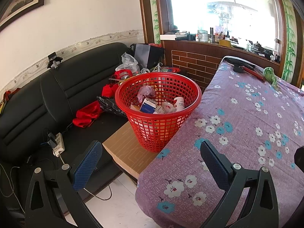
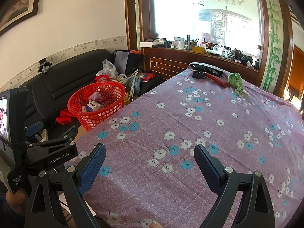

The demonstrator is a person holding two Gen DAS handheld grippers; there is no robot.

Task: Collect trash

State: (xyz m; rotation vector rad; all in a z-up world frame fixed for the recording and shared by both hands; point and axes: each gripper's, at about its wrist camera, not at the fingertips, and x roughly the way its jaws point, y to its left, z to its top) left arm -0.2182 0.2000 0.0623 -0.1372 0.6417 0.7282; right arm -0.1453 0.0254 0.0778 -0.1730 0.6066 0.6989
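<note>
Left wrist view: left gripper [image 1: 150, 157] spread apart, holding nothing, aimed at the red basket [image 1: 158, 112] — already holding boxes and wrappers, standing on a cardboard box [image 1: 125, 150] just beside the floral cloth [image 1: 237, 133].

Right wrist view: right gripper [image 2: 150, 163] apart, empty, over the cloth. Green rag [image 2: 236, 81] at the far end. Risk: bumping the basket could tip it off its box.

Home living room: black sofa [image 1: 57, 95], floral-cloth table [image 2: 190, 133], cluttered windowsill [image 2: 199, 51], framed picture [image 1: 20, 1].
</note>
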